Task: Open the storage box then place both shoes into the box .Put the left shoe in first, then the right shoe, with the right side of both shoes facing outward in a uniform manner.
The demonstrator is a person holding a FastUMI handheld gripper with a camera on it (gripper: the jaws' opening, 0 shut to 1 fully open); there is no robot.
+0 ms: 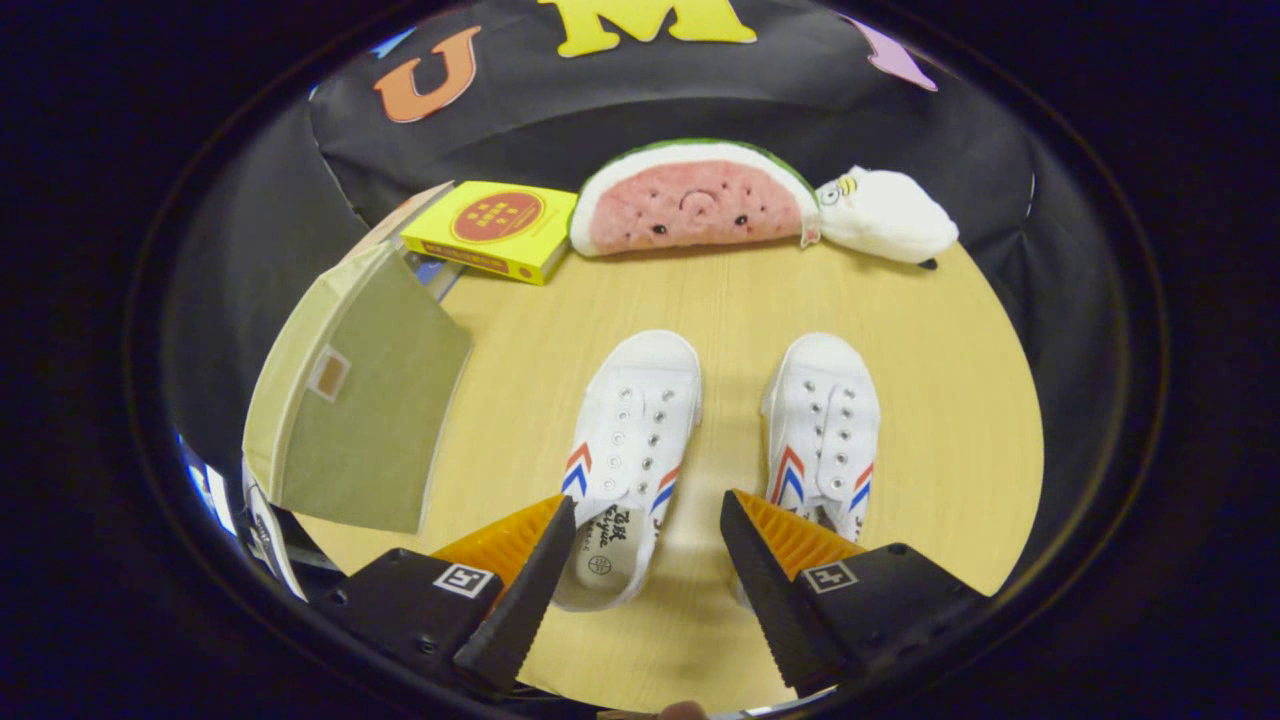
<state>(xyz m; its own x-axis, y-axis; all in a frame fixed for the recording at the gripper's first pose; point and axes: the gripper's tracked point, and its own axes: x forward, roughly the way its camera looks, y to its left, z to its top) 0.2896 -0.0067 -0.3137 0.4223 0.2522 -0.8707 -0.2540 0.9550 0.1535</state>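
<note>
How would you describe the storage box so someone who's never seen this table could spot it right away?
On the wooden table, look beside the pair of white shoes, past the open gripper. The storage box stands there, nearer than the yellow carton. It alone is olive-green fabric, with a small label window.

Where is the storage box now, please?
In the gripper view, the closed green storage box stands on the table, left of the left shoe, before the yellow box; open gripper apart.

Two white lace-less shoes — left shoe (628, 450), right shoe (825, 430) — sit side by side, toes away; the closed olive storage box (350, 400) stands to their left.
</note>
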